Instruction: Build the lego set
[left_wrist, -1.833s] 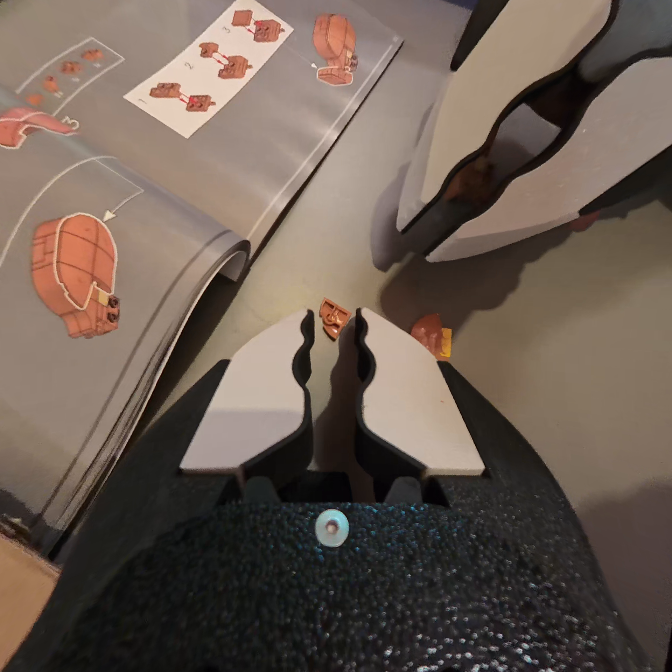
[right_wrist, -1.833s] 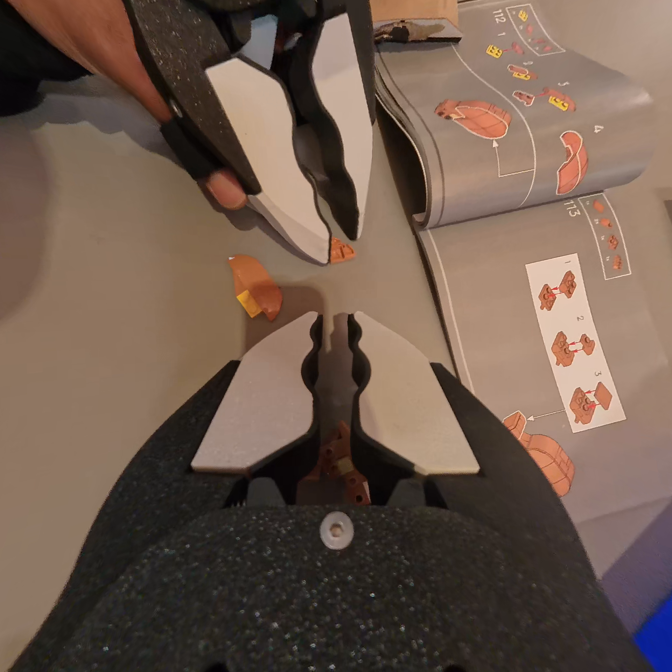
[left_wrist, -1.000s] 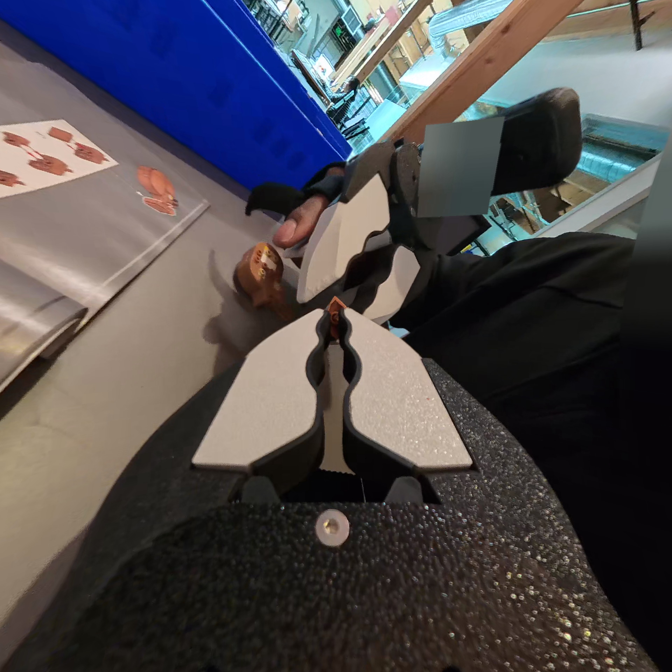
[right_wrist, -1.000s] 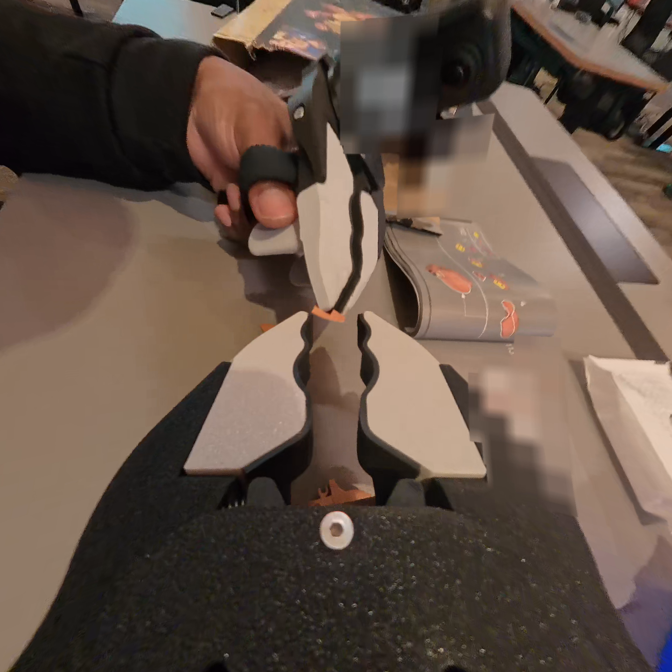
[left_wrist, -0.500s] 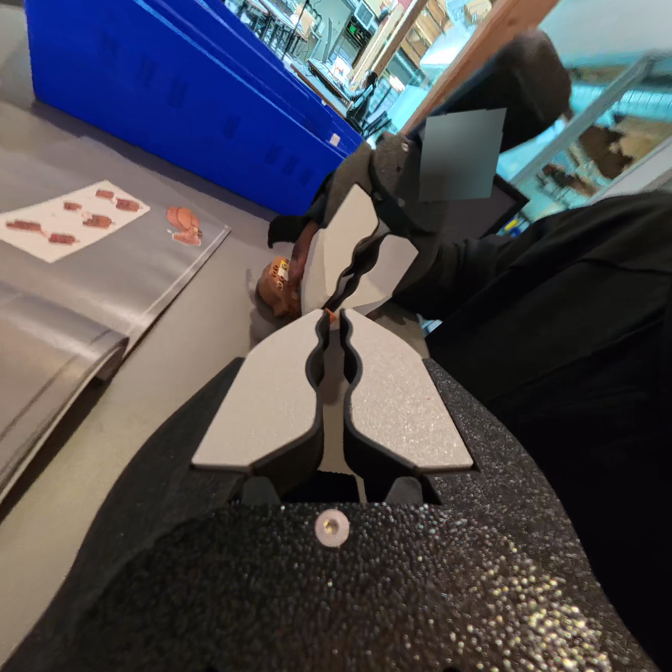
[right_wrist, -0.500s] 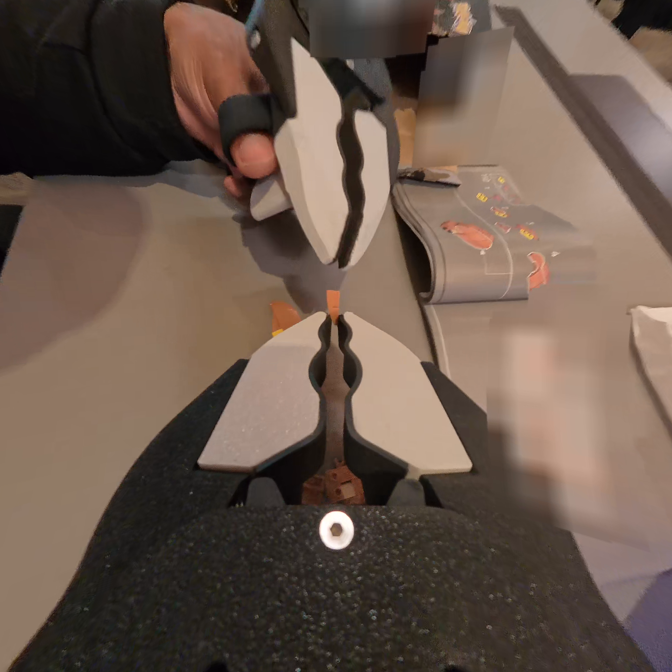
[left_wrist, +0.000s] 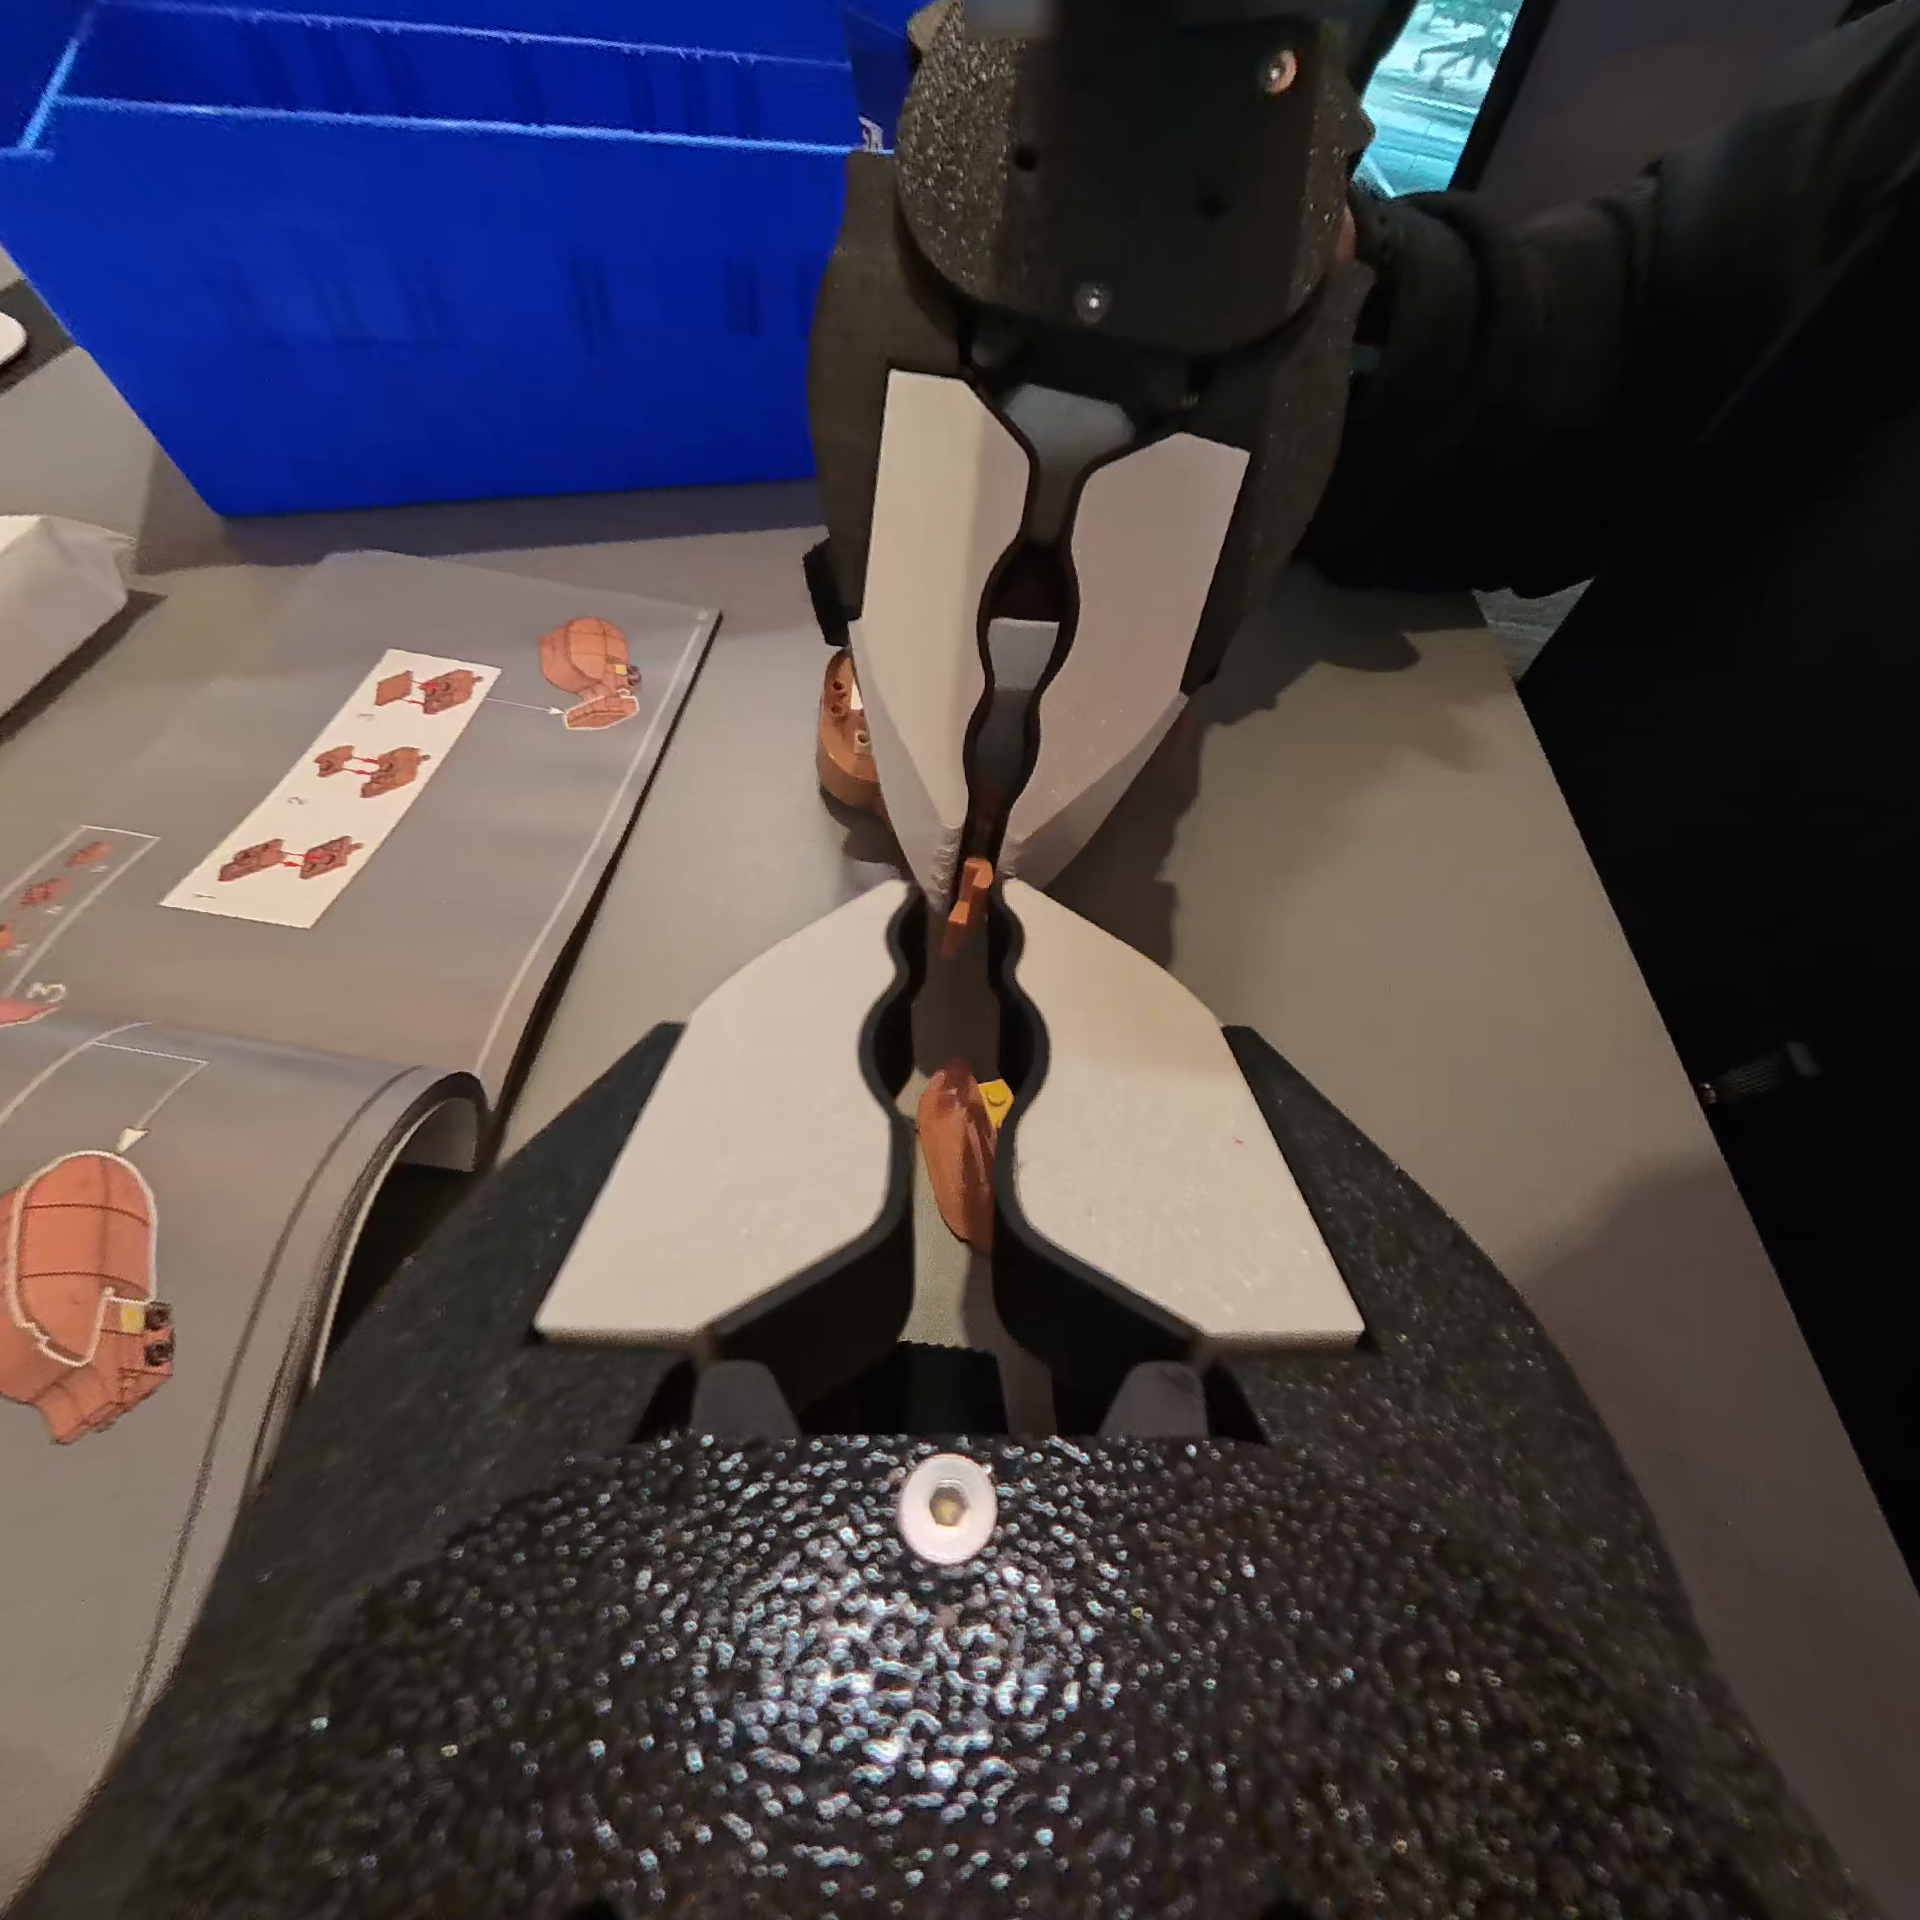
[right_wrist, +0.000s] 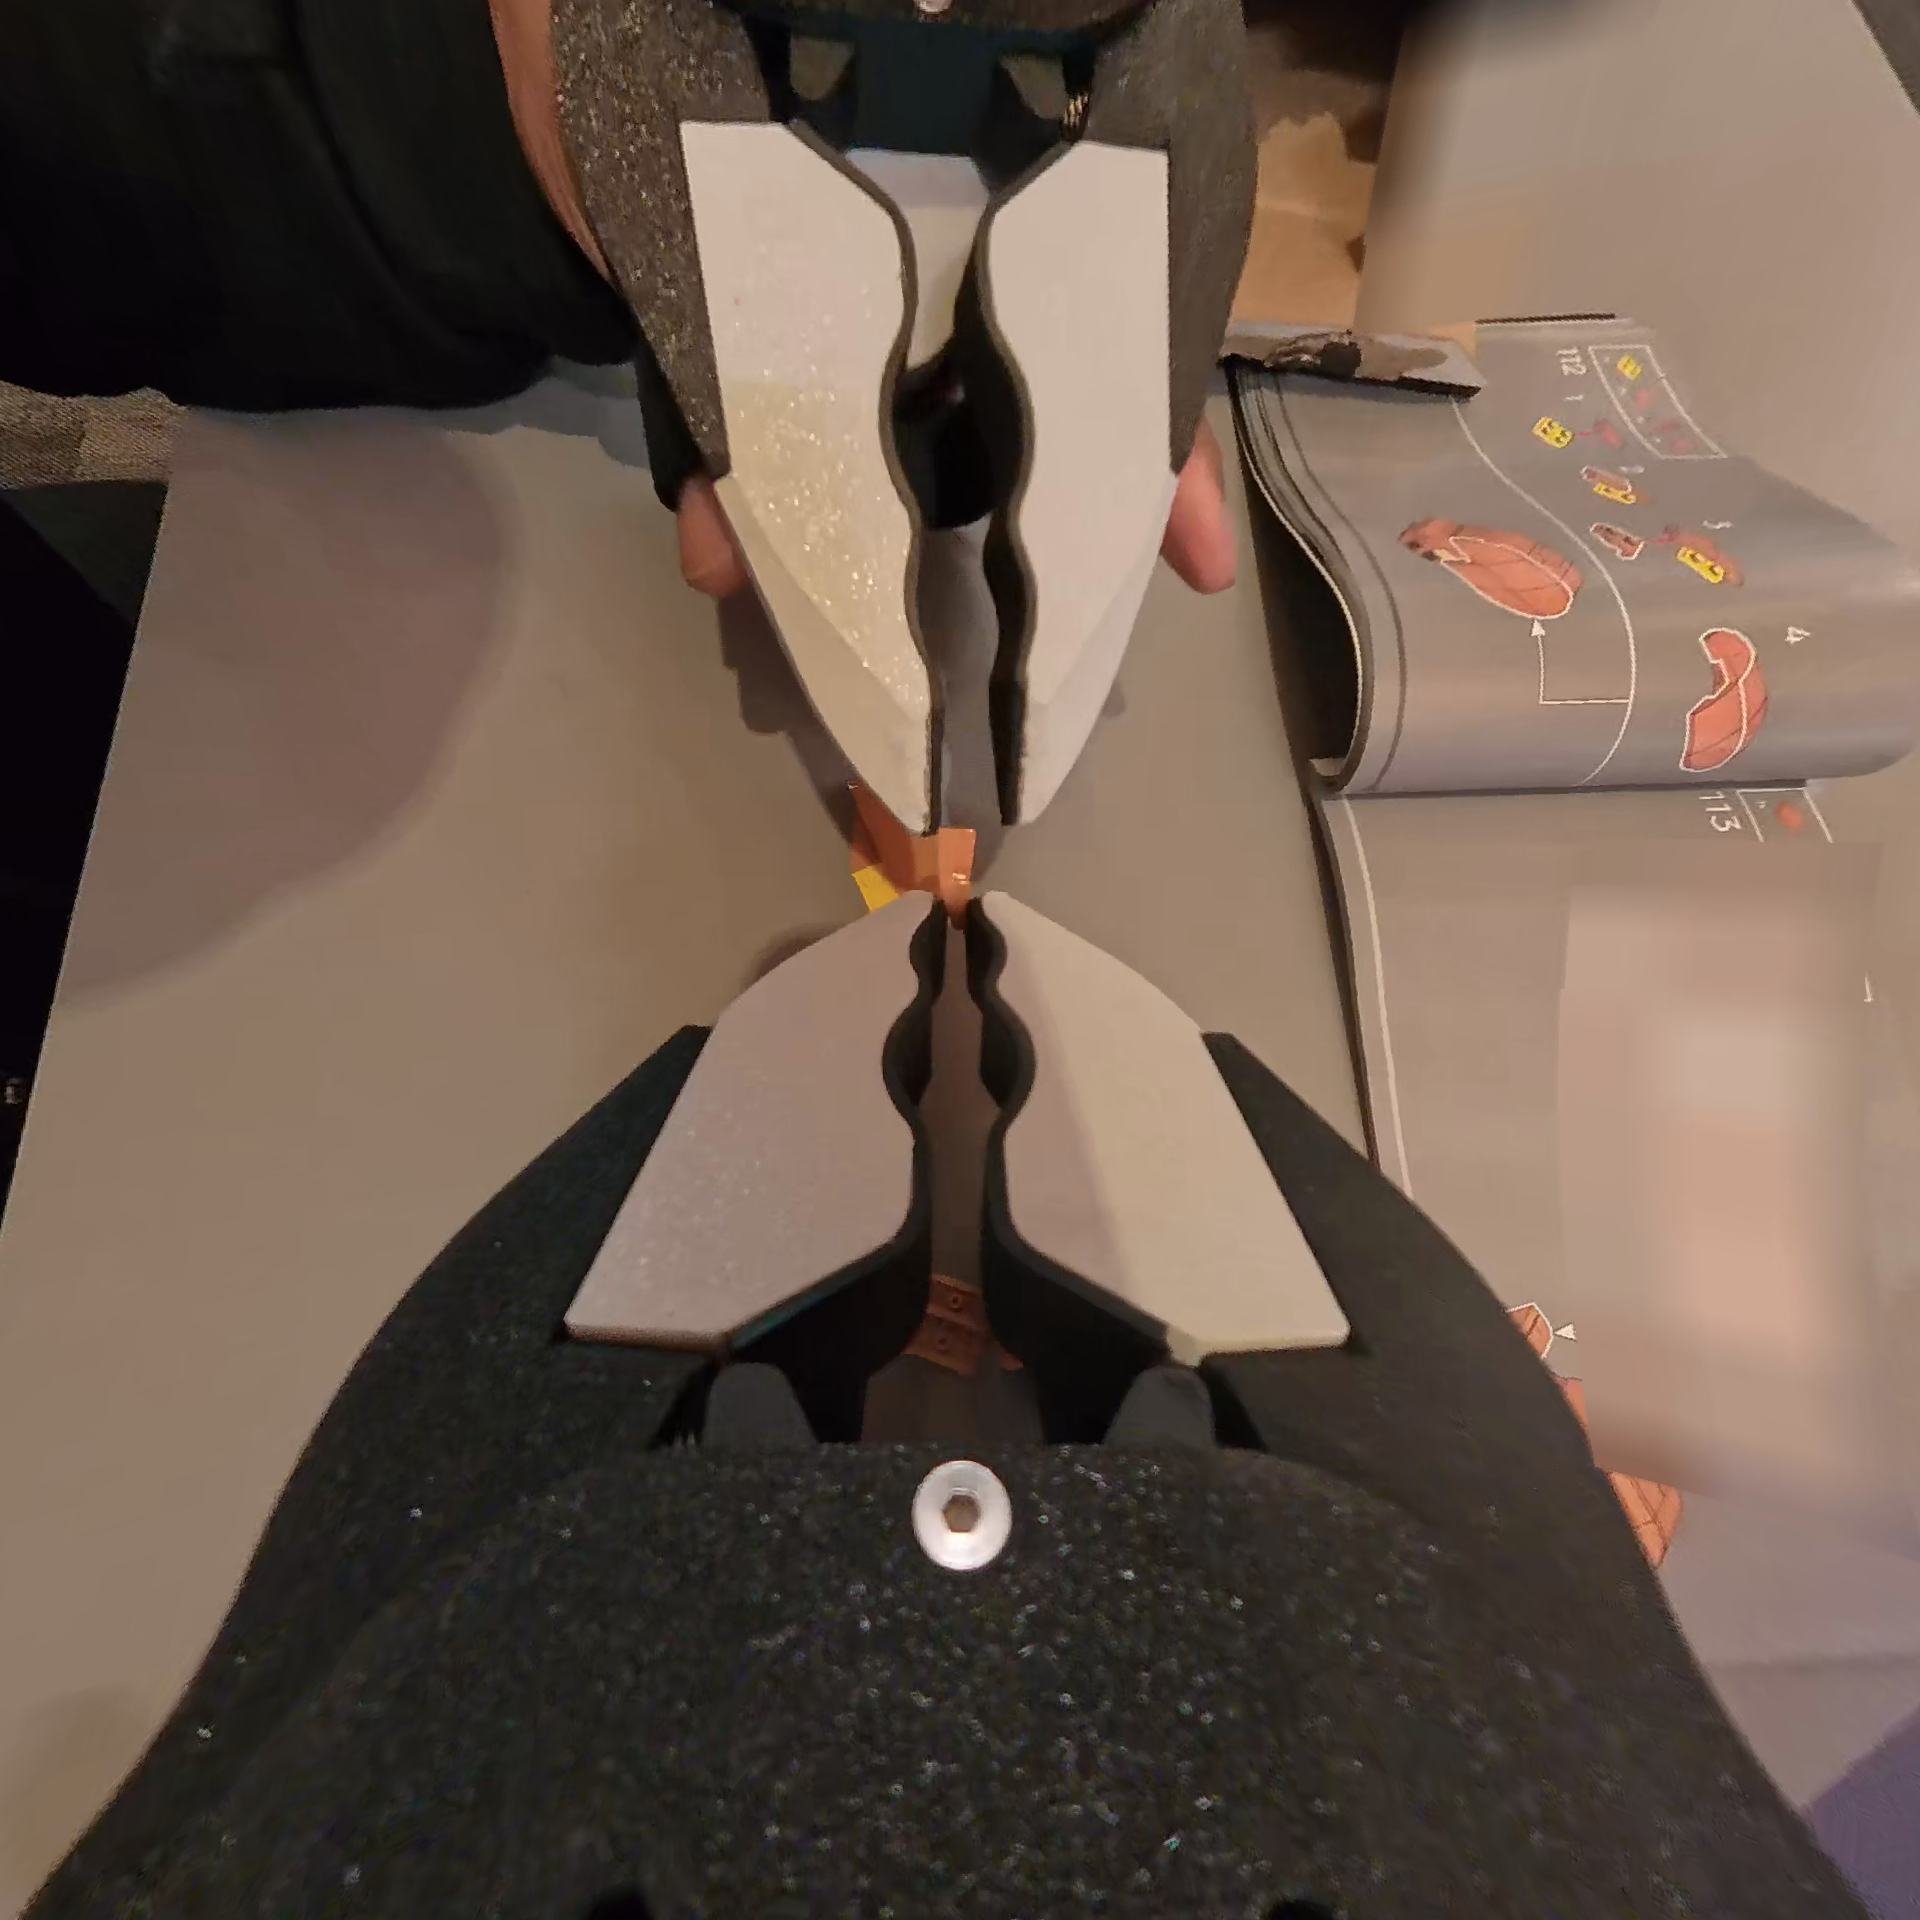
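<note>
Your right gripper (right_wrist: 954, 914) clenches the small orange piece (right_wrist: 940, 862); your left gripper (left_wrist: 961, 914) stands parted around it; contact is unclear.

Looks like a workshop or lab bench. Grey table (left_wrist: 1299, 935) with an open instruction booklet (left_wrist: 343, 831) toward its left edge, blue plastic bin (left_wrist: 416, 260) along the far edge.

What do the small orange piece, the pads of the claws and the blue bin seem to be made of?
Small orange piece: probably hard moulded plastic, smooth with a slight sheen. Pads: apparently grey foam or soft rubber, matte and finely grained, on a black speckled body. Blue bin: probably corrugated plastic sheet, from its thin ribbed walls.
</note>
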